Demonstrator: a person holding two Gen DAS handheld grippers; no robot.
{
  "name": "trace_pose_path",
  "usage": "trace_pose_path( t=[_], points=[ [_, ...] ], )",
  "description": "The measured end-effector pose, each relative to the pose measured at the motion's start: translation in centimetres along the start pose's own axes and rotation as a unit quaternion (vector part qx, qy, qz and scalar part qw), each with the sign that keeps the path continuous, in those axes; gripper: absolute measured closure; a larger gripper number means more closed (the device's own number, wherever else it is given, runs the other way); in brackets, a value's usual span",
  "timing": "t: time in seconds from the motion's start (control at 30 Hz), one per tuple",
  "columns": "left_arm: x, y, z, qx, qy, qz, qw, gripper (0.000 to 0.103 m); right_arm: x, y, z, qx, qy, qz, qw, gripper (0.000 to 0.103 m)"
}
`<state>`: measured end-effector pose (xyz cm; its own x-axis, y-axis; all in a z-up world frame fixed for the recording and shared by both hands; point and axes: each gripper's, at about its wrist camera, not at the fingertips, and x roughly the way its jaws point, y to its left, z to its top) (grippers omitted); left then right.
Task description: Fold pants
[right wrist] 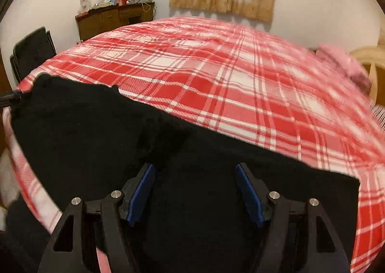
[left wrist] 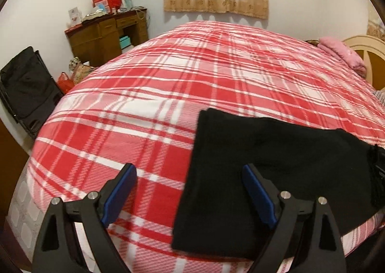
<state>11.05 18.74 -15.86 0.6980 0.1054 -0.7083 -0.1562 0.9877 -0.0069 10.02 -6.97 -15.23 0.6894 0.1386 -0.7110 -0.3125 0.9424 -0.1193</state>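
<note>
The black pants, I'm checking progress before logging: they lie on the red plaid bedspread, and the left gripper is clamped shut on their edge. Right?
Not quite. The black pants do lie on the red plaid bedspread, but the left gripper is open, with nothing pinched between its pads, as the left wrist view shows.

The bed [left wrist: 168, 95] wears a red-and-white plaid cover. Black folded pants [left wrist: 276, 172] lie on its near edge — a pink bundle [left wrist: 341, 53] rests far from them, by the headboard.

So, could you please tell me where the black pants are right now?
The black pants lie flat on the red plaid blanket near the bed's front edge, lower right in the left wrist view and under the right gripper in the other.
</note>
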Motion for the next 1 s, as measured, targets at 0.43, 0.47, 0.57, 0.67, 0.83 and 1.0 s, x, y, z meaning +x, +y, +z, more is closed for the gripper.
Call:
trace_pose_path(
  t=[0.43, 0.47, 0.57, 0.67, 0.83, 1.0],
  points=[
    [0.5, -0.6, 0.5, -0.018, 0.007, -0.078, 0.9967, 0.011, -4.9, -4.7, -2.4, 0.094, -0.045, 0.049, 0.993, 0.033],
    [0.6, -0.4, 0.6, -0.024, 0.007, -0.083, 0.9962, 0.011, -4.5, -4.8, -2.5, 0.099, -0.041, 0.054, 0.993, 0.033],
    [0.9, -0.8, 0.6, -0.018, 0.011, -0.084, 0.9963, 0.011, -3.9, -4.6, -2.6, 0.102, -0.035, 0.059, 0.992, 0.033],
    [0.8, -1.1, 0.5, -0.009, 0.010, -0.096, 0.9953, 0.024, -4.1, -4.0, -2.7, 0.096, -0.041, 0.060, 0.993, 0.033],
    [0.7, -0.2, 0.6, -0.020, 0.008, -0.103, 0.9945, 0.046, -4.0, -3.3, -3.0, 0.084, -0.040, 0.069, 0.993, 0.033],
    [0.3, 1.4, 0.7, -0.049, 0.012, -0.133, 0.9898, 0.070, -3.8, -3.3, -3.2, 0.087, -0.036, 0.067, 0.993, 0.033]
  ],
)
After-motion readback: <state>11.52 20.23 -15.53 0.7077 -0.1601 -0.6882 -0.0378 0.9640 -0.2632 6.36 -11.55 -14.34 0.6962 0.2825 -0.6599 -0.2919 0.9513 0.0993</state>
